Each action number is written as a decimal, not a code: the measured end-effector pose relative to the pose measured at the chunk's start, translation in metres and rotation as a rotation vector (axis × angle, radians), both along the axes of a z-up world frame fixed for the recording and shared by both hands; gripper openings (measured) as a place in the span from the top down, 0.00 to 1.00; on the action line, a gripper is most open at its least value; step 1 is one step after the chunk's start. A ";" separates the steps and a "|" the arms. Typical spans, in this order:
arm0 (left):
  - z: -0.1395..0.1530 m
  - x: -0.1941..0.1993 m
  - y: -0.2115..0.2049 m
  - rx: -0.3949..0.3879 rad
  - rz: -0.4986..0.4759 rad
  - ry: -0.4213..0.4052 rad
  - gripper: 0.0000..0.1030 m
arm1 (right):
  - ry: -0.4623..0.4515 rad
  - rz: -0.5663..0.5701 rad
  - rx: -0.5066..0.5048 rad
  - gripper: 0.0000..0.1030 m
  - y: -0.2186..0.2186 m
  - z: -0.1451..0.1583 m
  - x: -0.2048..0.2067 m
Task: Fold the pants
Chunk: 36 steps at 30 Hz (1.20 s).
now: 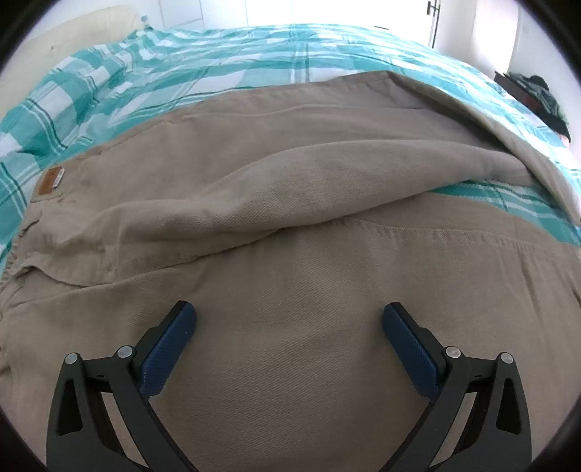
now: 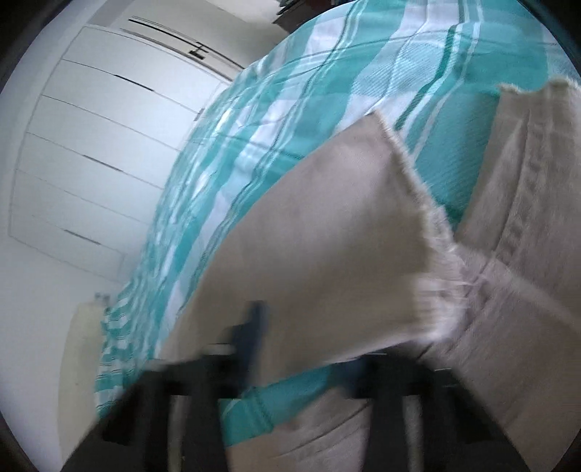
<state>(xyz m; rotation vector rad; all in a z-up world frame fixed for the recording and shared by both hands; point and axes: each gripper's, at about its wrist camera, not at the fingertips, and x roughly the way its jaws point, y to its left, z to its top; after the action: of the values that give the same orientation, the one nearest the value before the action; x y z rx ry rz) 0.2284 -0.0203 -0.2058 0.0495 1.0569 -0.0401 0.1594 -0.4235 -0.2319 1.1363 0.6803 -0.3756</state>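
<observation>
Beige pants (image 1: 290,181) lie spread across a teal checked bedspread (image 1: 218,54), with a brown leather label (image 1: 51,181) at the waistband on the left. My left gripper (image 1: 289,312) hovers open just over the near leg, its blue pads (image 1: 170,348) wide apart with nothing between them. In the blurred right wrist view, one pant leg (image 2: 308,236) with a frayed hem (image 2: 425,218) is lifted off the bedspread (image 2: 308,90). My right gripper (image 2: 301,345) is shut on its edge. One blue finger (image 2: 252,334) shows and the fabric hides the other. The other leg (image 2: 526,218) lies to the right.
A white wardrobe with drawers (image 2: 90,127) stands beyond the bed's edge. A dark heap of clothes (image 1: 544,98) sits at the far right of the bed. A cream cushion (image 1: 72,29) is at the back left.
</observation>
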 end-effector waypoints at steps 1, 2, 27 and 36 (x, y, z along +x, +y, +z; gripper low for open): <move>0.001 0.002 0.001 -0.003 0.000 0.017 0.01 | -0.001 -0.015 0.003 0.95 -0.003 0.003 -0.003; 0.006 0.005 0.002 -0.006 0.004 0.051 0.01 | -0.017 -0.015 0.007 0.95 -0.004 0.007 -0.007; 0.059 0.118 0.042 -0.745 0.178 0.178 0.39 | -0.543 0.453 -0.228 0.96 0.022 0.229 -0.168; 0.120 0.088 0.074 -0.780 0.226 0.015 0.95 | -0.268 0.477 -0.284 0.96 -0.029 0.184 -0.105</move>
<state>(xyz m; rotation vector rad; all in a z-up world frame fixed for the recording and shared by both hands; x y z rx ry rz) 0.3161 0.0538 -0.0861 -0.7745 0.9967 -0.2451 0.0548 -0.4530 -0.0476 0.7077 0.6148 0.0855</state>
